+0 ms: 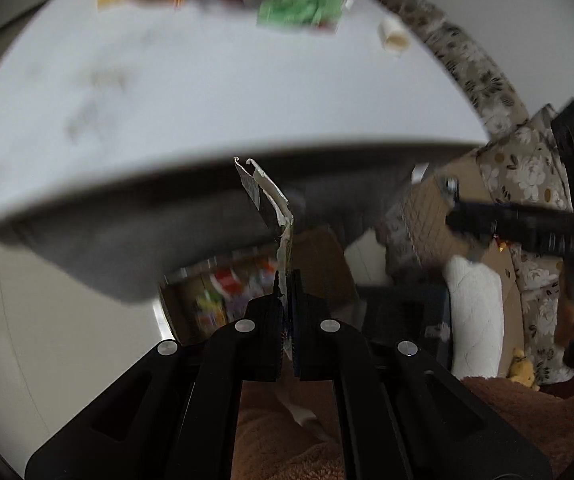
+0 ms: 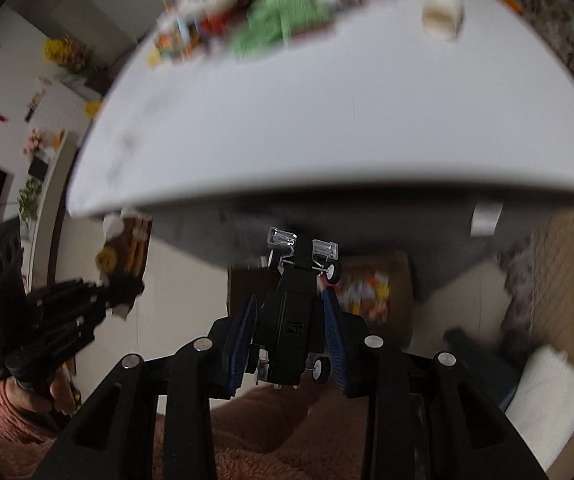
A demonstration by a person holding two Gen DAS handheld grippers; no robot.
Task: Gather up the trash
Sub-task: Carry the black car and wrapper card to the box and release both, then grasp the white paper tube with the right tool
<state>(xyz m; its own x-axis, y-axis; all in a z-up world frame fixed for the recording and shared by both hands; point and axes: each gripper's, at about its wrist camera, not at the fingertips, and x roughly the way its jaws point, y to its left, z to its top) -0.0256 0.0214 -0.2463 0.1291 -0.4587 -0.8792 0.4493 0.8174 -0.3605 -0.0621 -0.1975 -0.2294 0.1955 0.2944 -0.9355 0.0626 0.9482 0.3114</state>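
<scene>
Pinching a torn flat wrapper (image 1: 277, 216) between fully closed pads, the left gripper (image 1: 287, 300) hangs off the white table's (image 1: 247, 100) near edge, while the right gripper (image 2: 289, 312) clamps a black toy car (image 2: 293, 312) there, above a cardboard box (image 2: 399, 280) of colourful litter, more trash (image 2: 271, 12) heaped at the far edge

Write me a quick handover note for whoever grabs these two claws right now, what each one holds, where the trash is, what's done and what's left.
Left claw: shut on a flat torn wrapper, off the table's near edge.
Right claw: shut on a small black toy car, also past the table edge.
Cardboard box on the floor below the table already holds colourful litter; both claws point down towards it.
Left on the white table: a far pile of wrappers with green paper, plus a small pale roll lying apart.
Next, probably: drop both items in the box, then return for the pile.
</scene>
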